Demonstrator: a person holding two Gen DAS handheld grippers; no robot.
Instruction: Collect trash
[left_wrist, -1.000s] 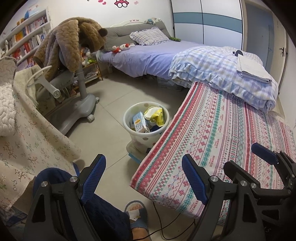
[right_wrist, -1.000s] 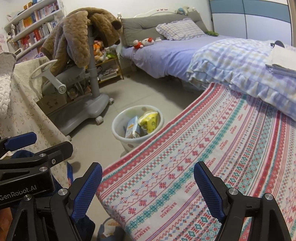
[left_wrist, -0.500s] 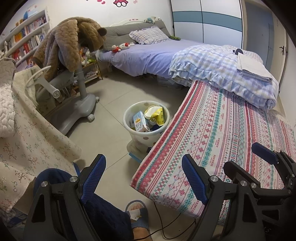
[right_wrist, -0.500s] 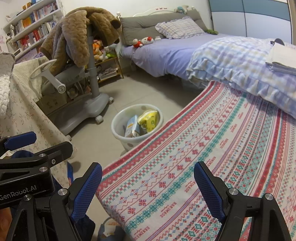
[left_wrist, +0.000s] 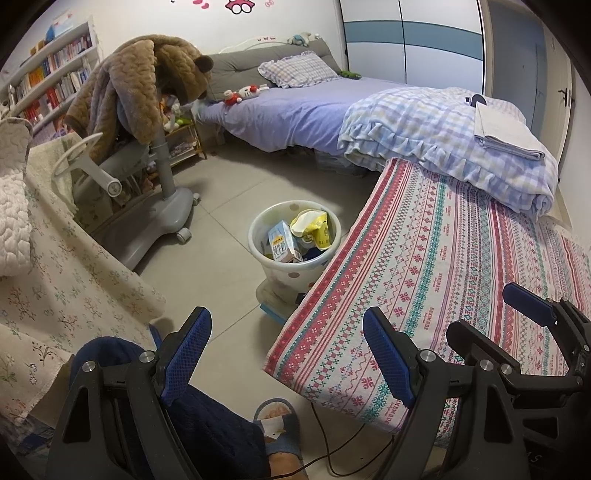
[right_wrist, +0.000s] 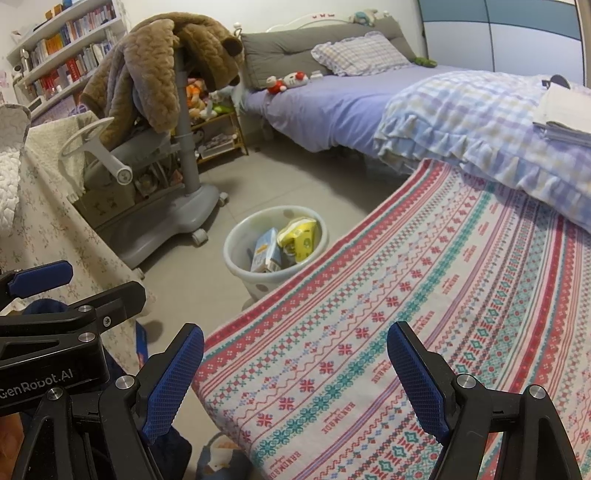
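From the left wrist, almost nothing had changed over the last second: the left gripper (left_wrist: 284, 354) hung in the same spot with its blue pads spread wide and nothing between them, above bare floor tile and the person's blue-slippered foot (left_wrist: 277, 424). The white polka-dot waste bin (left_wrist: 258, 229) stood on the floor touching the edge of the patterned cloth (left_wrist: 461, 266), already holding a blue-and-white carton (left_wrist: 281, 243) and a crumpled yellow packet (left_wrist: 314, 226). The right gripper (left_wrist: 532, 308) showed at the lower right edge over the cloth, only one blue pad visible there. A grey wheeled chair (left_wrist: 162, 192) draped with a brown plush coat stood beyond the bin, well apart from it

From the right wrist, the picture matched: the right gripper (right_wrist: 295, 384) sat unmoved over the cloth (right_wrist: 424, 295), fingers released and empty. The bin (right_wrist: 236, 236) with the carton (right_wrist: 266, 254) and yellow packet (right_wrist: 300, 240) lay ahead past the cloth's edge. The left gripper (right_wrist: 40, 277) showed at the far left. No loose trash was visible on the cloth or the floor in either view

This stillness, with both hands empty and the rubbish in the bin, suggested the collecting was either finished or paused while the person looked for another piece
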